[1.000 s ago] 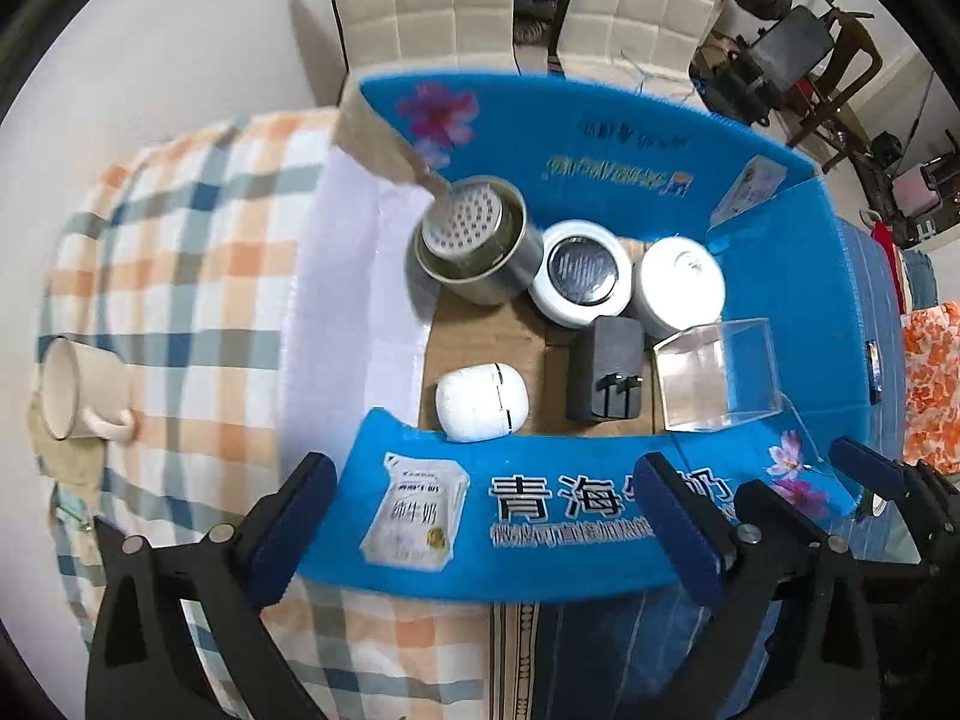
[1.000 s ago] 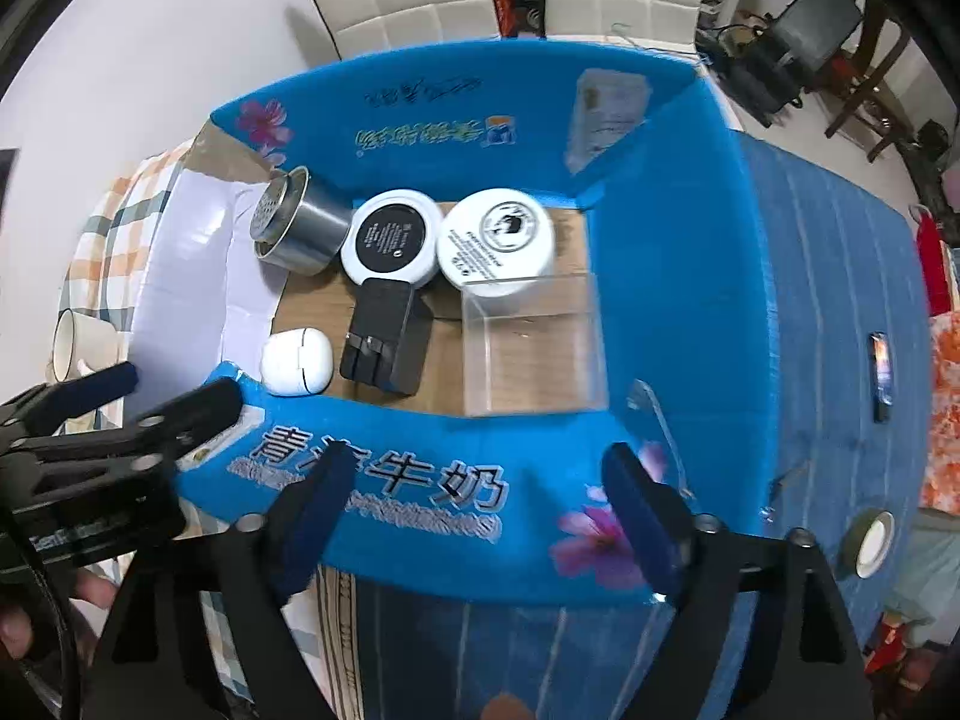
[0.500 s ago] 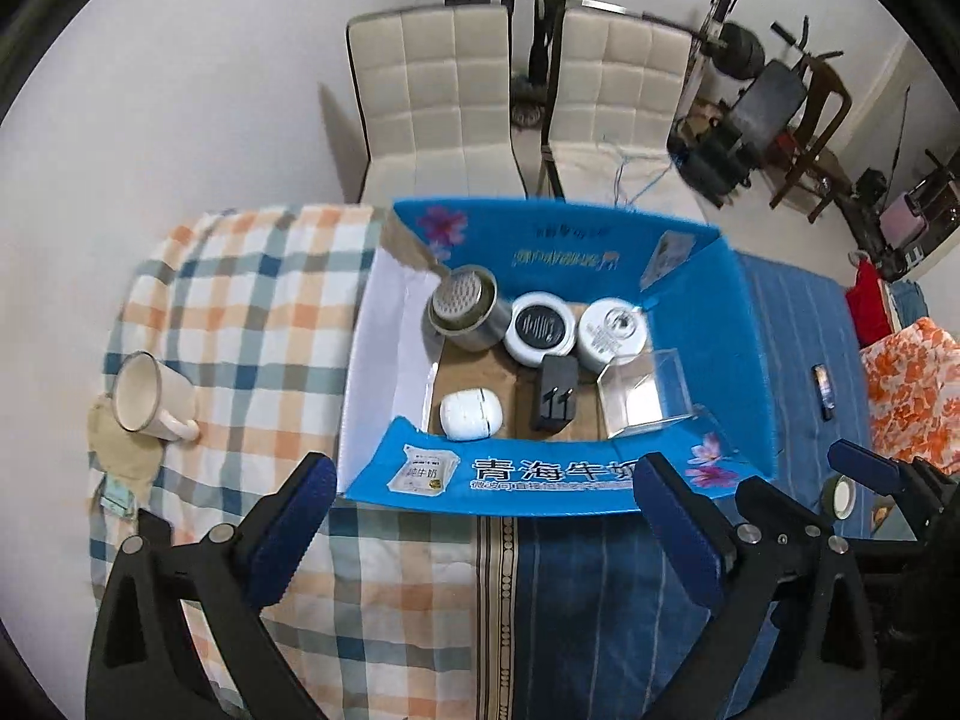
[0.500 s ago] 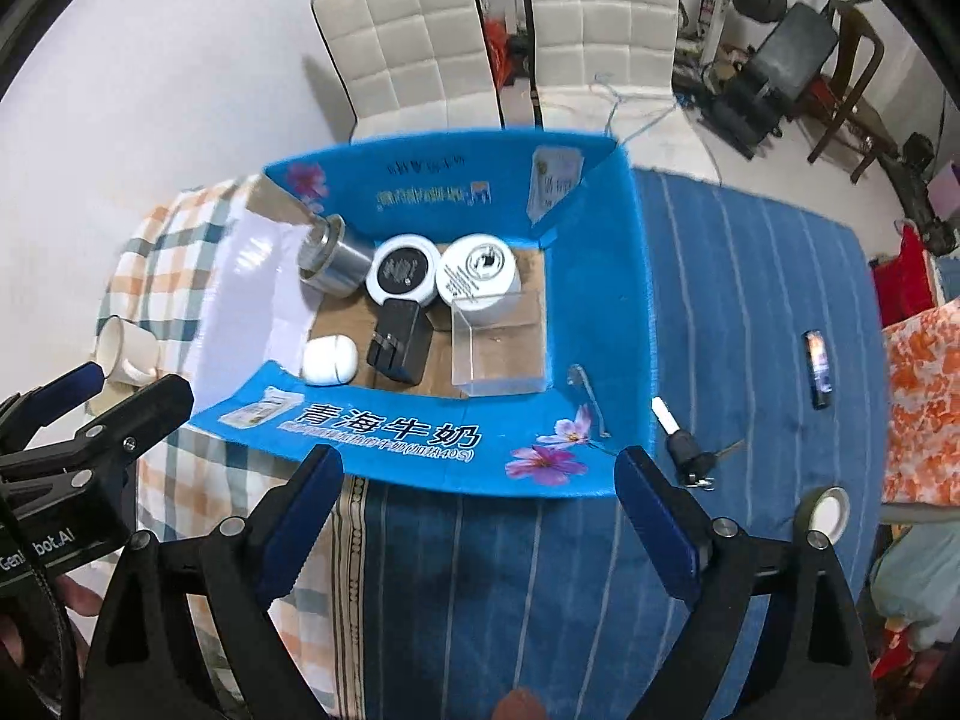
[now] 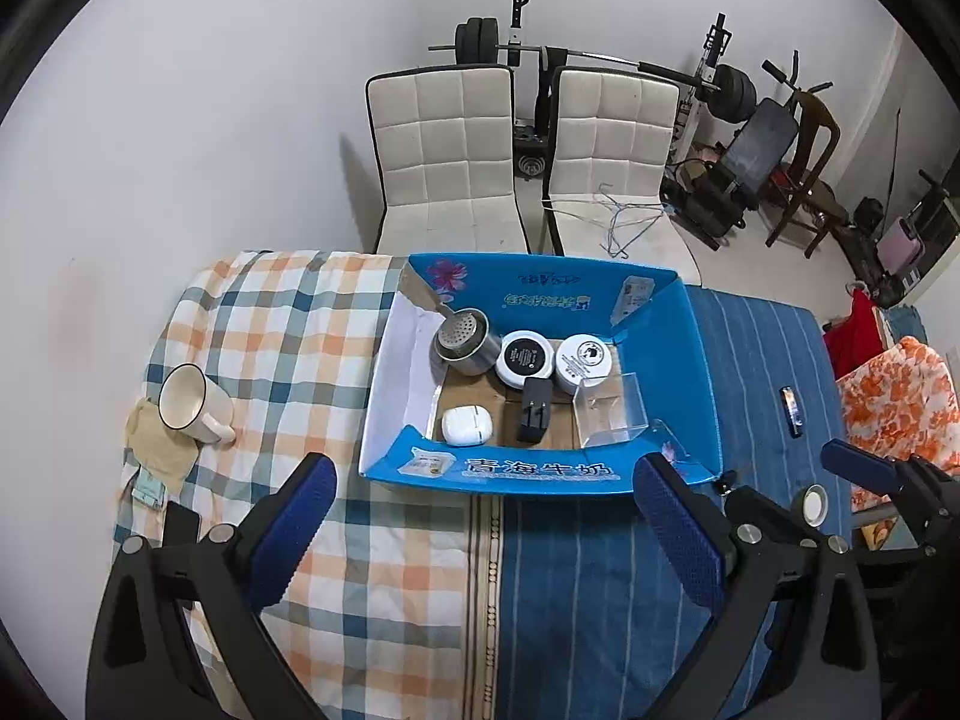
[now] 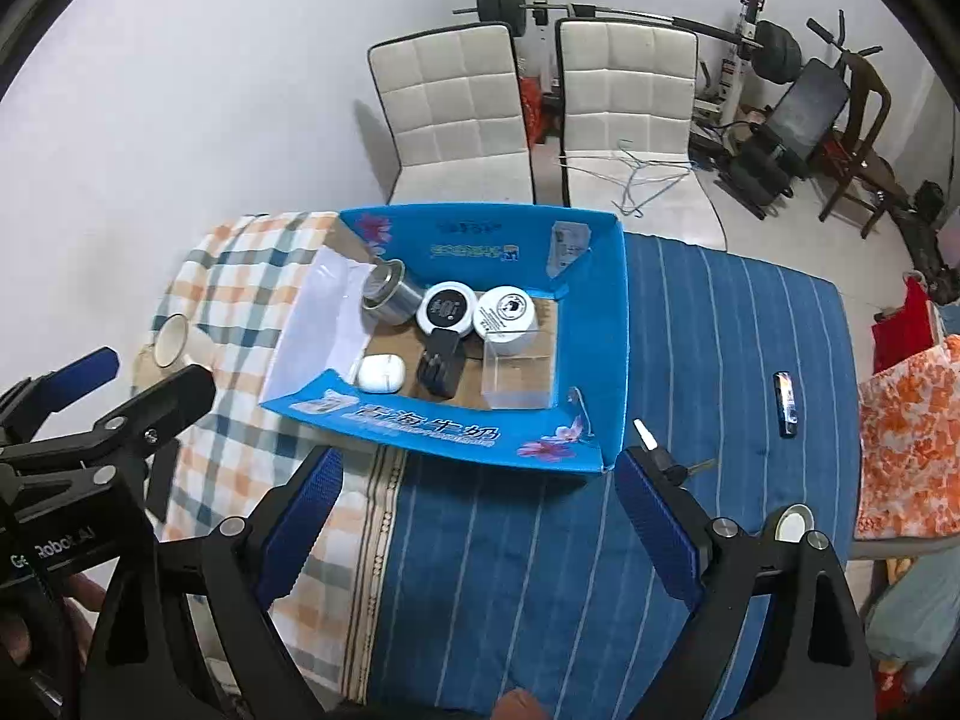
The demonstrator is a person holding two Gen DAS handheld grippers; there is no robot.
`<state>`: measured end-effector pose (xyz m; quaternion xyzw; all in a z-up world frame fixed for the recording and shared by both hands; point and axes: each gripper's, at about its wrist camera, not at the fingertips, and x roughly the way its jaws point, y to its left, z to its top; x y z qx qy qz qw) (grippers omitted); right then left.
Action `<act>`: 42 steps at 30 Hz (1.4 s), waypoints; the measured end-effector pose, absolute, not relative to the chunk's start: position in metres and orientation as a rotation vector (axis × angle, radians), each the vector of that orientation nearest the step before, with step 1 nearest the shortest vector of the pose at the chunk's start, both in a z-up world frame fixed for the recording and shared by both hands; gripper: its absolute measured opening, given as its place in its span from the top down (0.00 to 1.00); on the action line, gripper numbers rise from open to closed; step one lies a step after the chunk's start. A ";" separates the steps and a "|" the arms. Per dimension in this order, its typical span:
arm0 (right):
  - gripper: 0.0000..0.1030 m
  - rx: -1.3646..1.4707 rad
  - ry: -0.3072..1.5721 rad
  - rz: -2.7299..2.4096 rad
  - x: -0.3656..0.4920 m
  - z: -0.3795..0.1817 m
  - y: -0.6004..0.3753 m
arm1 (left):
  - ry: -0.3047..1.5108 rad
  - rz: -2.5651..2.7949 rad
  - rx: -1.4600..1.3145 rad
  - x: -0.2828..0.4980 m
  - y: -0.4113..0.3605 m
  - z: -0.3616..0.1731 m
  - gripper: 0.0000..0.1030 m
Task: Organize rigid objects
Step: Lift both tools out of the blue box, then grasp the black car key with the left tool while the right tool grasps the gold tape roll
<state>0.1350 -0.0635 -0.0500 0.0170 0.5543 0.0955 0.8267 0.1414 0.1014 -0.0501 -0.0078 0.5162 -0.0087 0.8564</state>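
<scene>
Our left tool and right tool are matte black frames with silver screws, blue textured pads (white lettering marks one body).

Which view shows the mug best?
The left wrist view: the mug shows whole, with handle and rim. In the right wrist view the mug is small, partly hidden behind the left gripper.

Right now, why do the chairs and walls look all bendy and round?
Fisheye lenses: in the left wrist view the white chairs bow outward and black corners ring the picture; in the right wrist view the blue cardboard box looks skewed and the white flap shines with glare; both views stay sharp.
</scene>
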 end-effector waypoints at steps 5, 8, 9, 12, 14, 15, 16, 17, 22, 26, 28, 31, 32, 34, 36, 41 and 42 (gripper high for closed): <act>0.09 0.090 1.163 0.189 0.130 -0.045 -0.095 | 1.072 -0.048 -0.017 0.142 0.074 -0.045 0.01; 0.09 0.129 1.162 0.124 0.128 -0.048 -0.135 | 1.072 -0.102 0.002 0.147 0.038 -0.048 0.01; 0.09 0.143 1.163 0.092 0.127 -0.051 -0.152 | 1.078 -0.127 0.013 0.150 0.022 -0.052 0.01; 0.09 0.192 1.192 -0.038 0.125 -0.067 -0.215 | 1.108 -0.232 0.056 0.158 -0.040 -0.074 0.01; 0.09 0.224 1.222 -0.133 0.122 -0.084 -0.264 | 1.115 -0.295 0.105 0.161 -0.080 -0.092 0.01; 0.09 0.231 1.239 -0.178 0.121 -0.094 -0.285 | 1.121 -0.321 0.150 0.163 -0.104 -0.103 0.01; 0.09 0.236 1.266 -0.222 0.120 -0.107 -0.307 | 1.135 -0.339 0.201 0.165 -0.127 -0.116 0.01; 0.09 0.246 1.296 -0.254 0.119 -0.123 -0.329 | 1.146 -0.362 0.243 0.167 -0.146 -0.129 0.01; 0.09 0.314 1.419 -0.337 0.115 -0.198 -0.403 | 1.275 -0.391 0.356 0.180 -0.222 -0.207 0.04; 0.09 0.372 1.466 -0.345 0.111 -0.240 -0.429 | 1.378 -0.345 0.364 0.187 -0.251 -0.257 0.08; 0.09 0.395 1.483 -0.340 0.111 -0.254 -0.435 | 1.423 -0.282 0.365 0.193 -0.257 -0.280 0.08; 0.09 0.390 1.497 -0.331 0.115 -0.266 -0.436 | 1.521 -0.203 0.319 0.201 -0.254 -0.316 0.08; 0.09 0.386 1.501 -0.328 0.118 -0.269 -0.437 | 1.540 -0.190 0.297 0.204 -0.253 -0.324 0.08; 0.09 0.374 1.510 -0.317 0.123 -0.275 -0.434 | 1.579 -0.157 0.286 0.208 -0.251 -0.341 0.08; 0.09 0.355 1.524 -0.305 0.129 -0.283 -0.431 | 1.611 -0.156 0.254 0.210 -0.247 -0.353 0.07; 0.09 0.331 1.559 -0.268 0.143 -0.304 -0.420 | 1.575 -0.211 0.185 0.204 -0.247 -0.346 0.35; 0.09 0.327 1.568 -0.265 0.146 -0.309 -0.417 | 1.570 -0.222 0.191 0.202 -0.248 -0.343 0.50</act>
